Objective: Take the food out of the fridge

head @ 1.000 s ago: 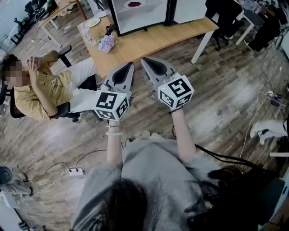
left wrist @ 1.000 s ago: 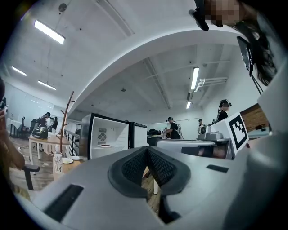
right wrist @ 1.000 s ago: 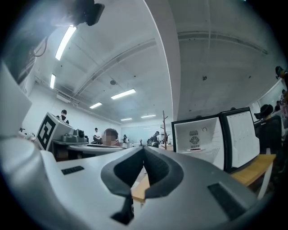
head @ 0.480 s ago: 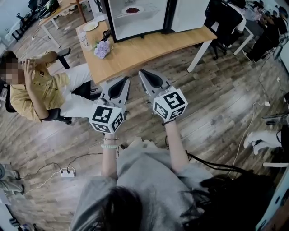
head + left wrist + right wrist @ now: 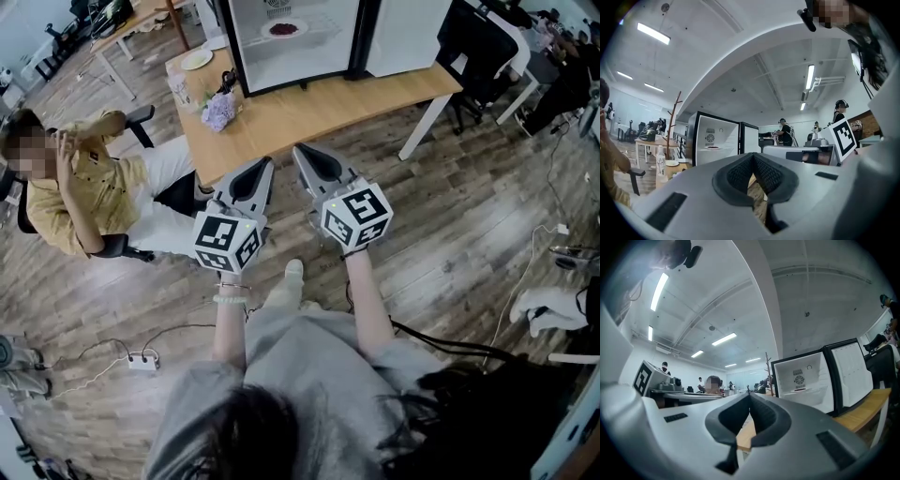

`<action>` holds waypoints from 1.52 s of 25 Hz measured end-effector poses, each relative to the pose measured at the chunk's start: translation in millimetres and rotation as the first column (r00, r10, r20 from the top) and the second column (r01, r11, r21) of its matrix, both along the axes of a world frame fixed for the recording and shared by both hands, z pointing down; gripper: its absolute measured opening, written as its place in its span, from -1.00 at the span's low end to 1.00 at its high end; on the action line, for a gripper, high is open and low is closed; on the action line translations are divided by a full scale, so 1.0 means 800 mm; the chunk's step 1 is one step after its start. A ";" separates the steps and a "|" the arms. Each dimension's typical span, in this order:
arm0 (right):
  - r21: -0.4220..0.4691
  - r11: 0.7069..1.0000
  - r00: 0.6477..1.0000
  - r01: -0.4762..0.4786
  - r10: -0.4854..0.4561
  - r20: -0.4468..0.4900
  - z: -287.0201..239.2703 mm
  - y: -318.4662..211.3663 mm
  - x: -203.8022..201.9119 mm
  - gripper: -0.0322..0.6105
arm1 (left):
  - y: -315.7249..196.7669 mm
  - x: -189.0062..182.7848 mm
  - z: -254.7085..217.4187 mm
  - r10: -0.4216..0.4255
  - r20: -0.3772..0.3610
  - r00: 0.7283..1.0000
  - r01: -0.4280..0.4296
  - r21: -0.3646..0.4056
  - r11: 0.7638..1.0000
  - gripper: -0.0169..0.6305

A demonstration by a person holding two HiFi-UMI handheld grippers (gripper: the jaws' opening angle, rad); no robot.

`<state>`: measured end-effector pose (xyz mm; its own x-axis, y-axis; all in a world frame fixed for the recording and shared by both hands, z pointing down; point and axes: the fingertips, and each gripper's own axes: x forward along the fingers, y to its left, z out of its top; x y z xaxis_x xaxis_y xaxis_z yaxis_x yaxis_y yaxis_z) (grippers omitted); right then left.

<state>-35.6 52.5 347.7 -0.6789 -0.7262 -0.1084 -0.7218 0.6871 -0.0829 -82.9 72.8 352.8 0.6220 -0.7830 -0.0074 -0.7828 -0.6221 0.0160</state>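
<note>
Two side by side: held left gripper (image 5: 263, 167) and right gripper (image 5: 301, 155) squeezed closed, nothing inside, facing the open fridge (image 5: 330, 39).

Bright, even office light; fisheye bend in every view.
Ceiling strip lights (image 5: 653, 33) wash the room in cool white and flare slightly in both gripper views. Shadows on the wood floor (image 5: 469, 216) are faint and soft-edged. The open fridge (image 5: 319, 52) glows nearly blown out inside. The head view is sharp in the middle and stretched toward its edges. The gripper views curve hard, with black vignetted corners and soft foregrounds.
</note>
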 end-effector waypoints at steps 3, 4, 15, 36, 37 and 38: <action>0.005 1.000 1.000 -0.009 0.009 -0.006 -0.001 -0.021 0.006 -0.87 | -0.024 0.008 -0.002 0.017 0.001 1.000 -0.017 0.008 1.000 -0.92; 0.006 1.000 1.000 -0.012 0.012 -0.010 -0.002 -0.029 0.008 -0.87 | -0.034 0.011 -0.003 0.024 0.000 1.000 -0.024 0.011 1.000 -0.92; -0.008 0.998 0.998 -0.064 0.064 -0.027 0.002 -0.114 0.031 -0.87 | -0.123 0.039 -0.004 0.095 -0.007 0.995 -0.095 0.008 0.995 -0.92; -0.052 0.993 0.994 -0.106 0.105 -0.030 0.019 -0.225 0.009 -0.87 | -0.234 0.016 0.013 0.133 -0.031 0.991 -0.134 -0.016 0.991 -0.92; -0.056 0.992 0.994 -0.110 0.108 -0.029 0.020 -0.228 0.011 -0.87 | -0.237 0.016 0.014 0.132 -0.034 0.991 -0.133 -0.019 0.991 -0.92; -0.059 0.992 0.993 -0.113 0.111 -0.028 0.020 -0.232 0.012 -0.87 | -0.240 0.016 0.015 0.130 -0.036 0.991 -0.131 -0.021 0.991 -0.92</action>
<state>-25.9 -132.9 363.7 -0.5947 -0.8026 -0.0468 -0.7963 0.5960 -0.1032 -70.3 -119.5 364.4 0.7186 -0.6953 -0.0131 -0.6937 -0.7180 0.0574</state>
